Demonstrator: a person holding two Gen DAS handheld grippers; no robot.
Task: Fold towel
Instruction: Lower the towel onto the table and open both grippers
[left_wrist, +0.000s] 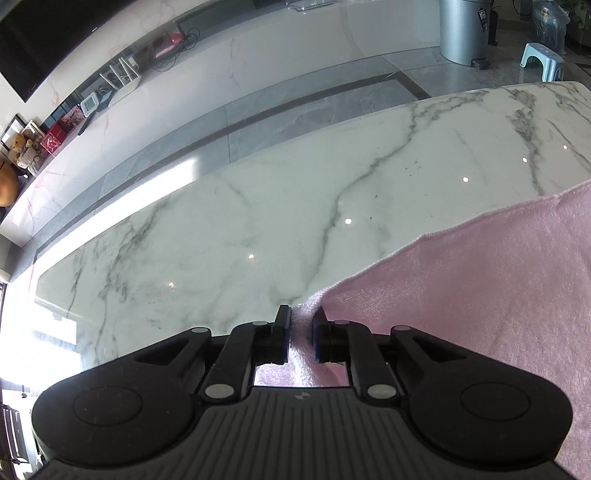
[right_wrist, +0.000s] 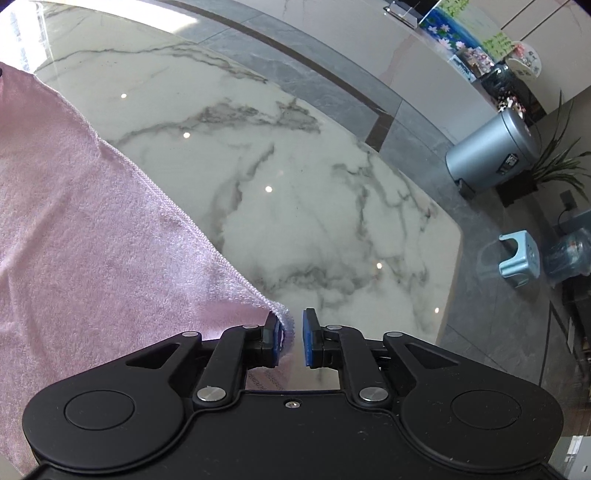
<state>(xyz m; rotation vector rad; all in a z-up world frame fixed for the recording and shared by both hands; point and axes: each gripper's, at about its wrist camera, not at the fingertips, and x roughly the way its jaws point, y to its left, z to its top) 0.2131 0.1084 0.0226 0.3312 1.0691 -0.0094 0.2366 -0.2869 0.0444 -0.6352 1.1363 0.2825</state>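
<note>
A pink towel (left_wrist: 480, 295) hangs stretched between my two grippers above the white marble table (left_wrist: 258, 221). My left gripper (left_wrist: 300, 325) is shut on the towel's left corner, which bunches between the pads. In the right wrist view the towel (right_wrist: 92, 229) spreads to the left. My right gripper (right_wrist: 291, 332) has its jaws slightly apart; the towel's right corner lies against the left pad (right_wrist: 275, 334), with a small gap to the right pad (right_wrist: 307, 338).
The marble table (right_wrist: 332, 203) stretches ahead, with its far edge and rounded right corner in view. Beyond it on the grey floor stand a silver bin (right_wrist: 491, 155), a blue stool (right_wrist: 519, 258) and a potted plant (right_wrist: 554, 166). A long white counter (left_wrist: 221, 74) runs along the wall.
</note>
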